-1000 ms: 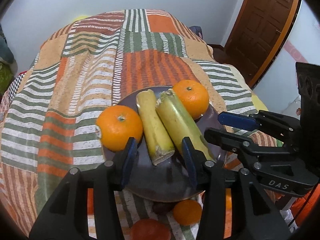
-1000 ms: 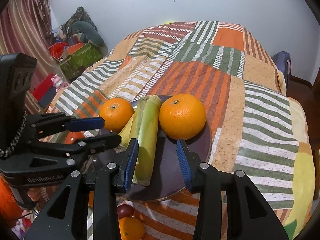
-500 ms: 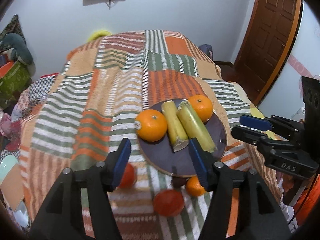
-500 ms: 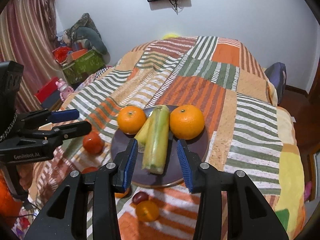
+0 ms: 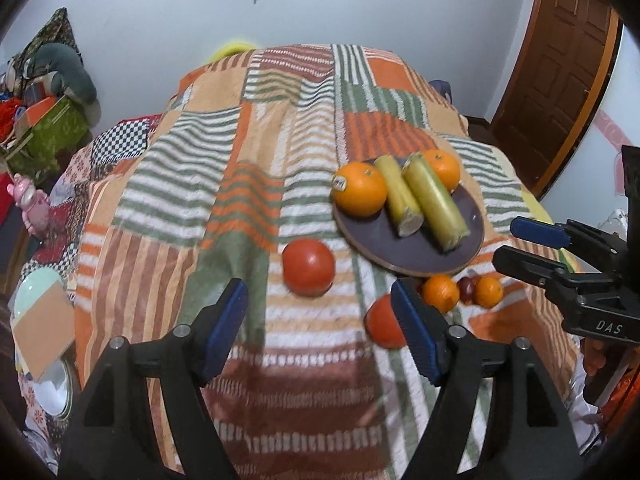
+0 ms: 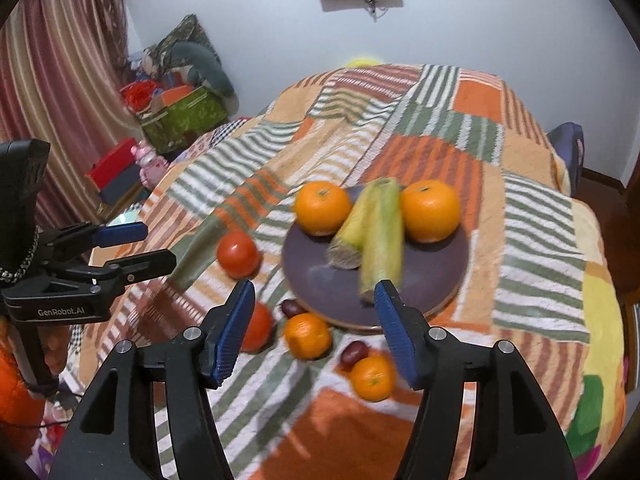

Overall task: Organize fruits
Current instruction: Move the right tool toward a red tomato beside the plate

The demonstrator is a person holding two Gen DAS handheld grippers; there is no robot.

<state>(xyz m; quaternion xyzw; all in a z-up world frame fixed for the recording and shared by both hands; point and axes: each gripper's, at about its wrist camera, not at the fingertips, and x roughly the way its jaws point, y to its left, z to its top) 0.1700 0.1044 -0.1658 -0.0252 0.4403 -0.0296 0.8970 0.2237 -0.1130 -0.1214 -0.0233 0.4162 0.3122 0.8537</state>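
The right tool [image 6: 314, 330] hangs over the striped blanket [image 6: 440, 152] with its jaws spread and nothing between them. Ahead sits a dark plate [image 6: 440, 276] carrying two oranges [image 6: 322, 208] [image 6: 430, 211] with two yellow-green stalks [image 6: 382, 236] lying between them. On the blanket just in front of the plate lie two tomatoes [image 6: 238, 254], two small oranges [image 6: 308, 336] and two dark grapes [image 6: 293, 307]. The left tool [image 6: 160, 246] shows at the left edge, open-jawed.

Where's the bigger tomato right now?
In the left wrist view the bigger tomato lies on the striped blanket, just left of the dark plate and below the stickered orange.
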